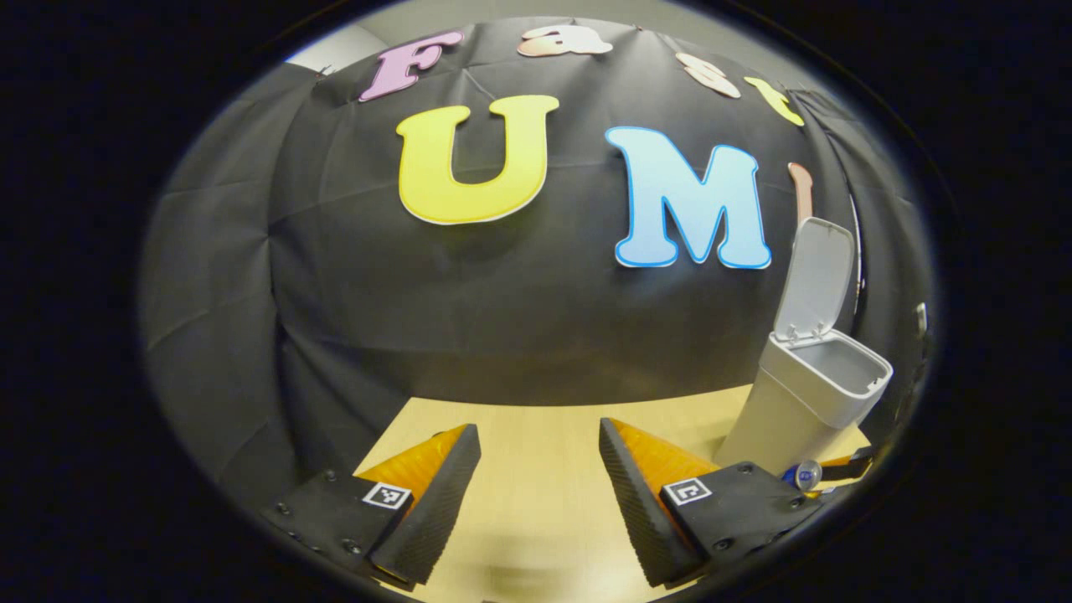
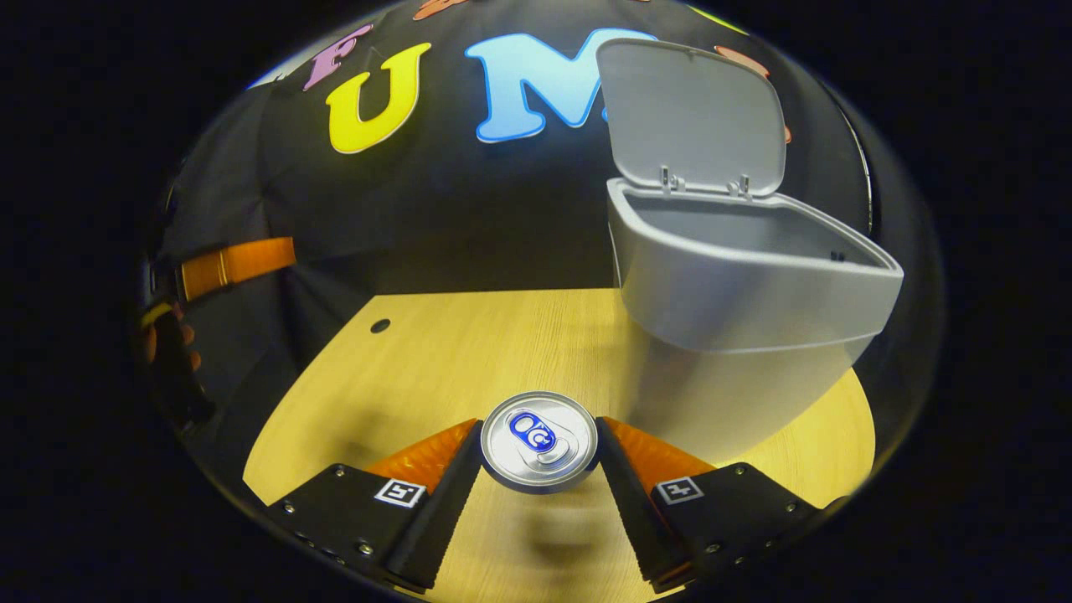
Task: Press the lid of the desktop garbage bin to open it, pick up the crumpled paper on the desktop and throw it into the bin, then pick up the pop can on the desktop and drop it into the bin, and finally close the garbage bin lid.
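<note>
Two fingers of the right gripper point(image 2: 538, 469) press on the pop can point(image 2: 539, 440) from either side, at 6 o'clock in the right gripper view; the can stands upright between them, its silver top and pull tab facing the camera, and a blurred shadow lies on the wooden desktop point(image 2: 469, 352) below it. Beyond the can, at about 2 o'clock, the grey garbage bin point(image 2: 737, 335) stands on the desktop with its lid point(image 2: 691, 117) swung up and back on its hinges, the mouth open; the inside bottom cannot be seen from here. Far off at 9 o'clock, past the desk's edge, a person's hand point(image 2: 172, 343) grips the other tool, with an orange band above it. A small dark hole marks the desktop near its far left corner.

In the left gripper view, the left gripper point(image 1: 540, 490) sits at 6 o'clock with its fingers spread wide and nothing between them, held level over bare desktop point(image 1: 536, 435). At 4 o'clock the pop can point(image 1: 806, 475) peeks out just beside the left gripper's right-hand finger, at the foot of the bin. The garbage bin point(image 1: 796, 410) rises at 3 o'clock, lid point(image 1: 816, 280) upright against the black cloth wall. The crumpled paper's whereabouts cannot be told.
</note>
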The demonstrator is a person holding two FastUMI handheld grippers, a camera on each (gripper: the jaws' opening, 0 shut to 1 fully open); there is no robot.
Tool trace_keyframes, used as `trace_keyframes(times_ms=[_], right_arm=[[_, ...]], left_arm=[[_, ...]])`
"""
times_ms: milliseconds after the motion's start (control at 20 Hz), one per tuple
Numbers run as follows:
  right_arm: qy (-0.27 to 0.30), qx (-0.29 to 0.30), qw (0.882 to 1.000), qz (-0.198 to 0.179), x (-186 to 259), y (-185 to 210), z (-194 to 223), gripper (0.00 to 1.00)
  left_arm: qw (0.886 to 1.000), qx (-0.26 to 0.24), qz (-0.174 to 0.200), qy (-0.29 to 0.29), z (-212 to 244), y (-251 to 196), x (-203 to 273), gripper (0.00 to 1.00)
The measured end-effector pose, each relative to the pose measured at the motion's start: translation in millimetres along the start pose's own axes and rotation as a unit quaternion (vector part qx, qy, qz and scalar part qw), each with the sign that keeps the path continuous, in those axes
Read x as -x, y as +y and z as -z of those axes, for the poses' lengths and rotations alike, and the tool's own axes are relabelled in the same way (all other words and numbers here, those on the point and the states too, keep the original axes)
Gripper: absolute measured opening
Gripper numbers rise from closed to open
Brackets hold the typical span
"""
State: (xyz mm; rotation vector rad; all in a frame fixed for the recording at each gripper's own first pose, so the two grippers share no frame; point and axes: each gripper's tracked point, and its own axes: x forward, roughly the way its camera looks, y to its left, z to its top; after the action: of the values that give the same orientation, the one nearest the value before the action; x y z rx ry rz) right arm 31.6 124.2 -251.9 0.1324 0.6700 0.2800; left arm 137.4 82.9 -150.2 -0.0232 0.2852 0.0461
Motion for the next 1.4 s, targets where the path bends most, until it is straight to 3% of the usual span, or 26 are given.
trace_keyframes(times_ms=[400,750,1100,1400], right_arm=[[-0.091,-0.008,0.996,-0.020,37.0,10.2,-85.0,0.84],[-0.184,-0.014,0.983,-0.025,73.4,2.7,-169.8,0.84],[-0.246,-0.020,0.969,0.012,89.8,-37.2,-219.8,0.84],[-0.248,-0.027,0.966,0.068,79.7,-91.4,-218.5,0.84]], left_arm=[[1.000,-0.004,0.025,0.003,-0.2,-25.2,-9.8,0.94],[0.999,-0.012,0.042,0.002,-2.1,-45.2,-16.9,0.93],[0.999,-0.014,0.046,0.006,-2.0,-50.2,-19.5,0.94],[0.999,-0.015,0.033,0.010,1.8,-40.4,-20.5,0.94]])
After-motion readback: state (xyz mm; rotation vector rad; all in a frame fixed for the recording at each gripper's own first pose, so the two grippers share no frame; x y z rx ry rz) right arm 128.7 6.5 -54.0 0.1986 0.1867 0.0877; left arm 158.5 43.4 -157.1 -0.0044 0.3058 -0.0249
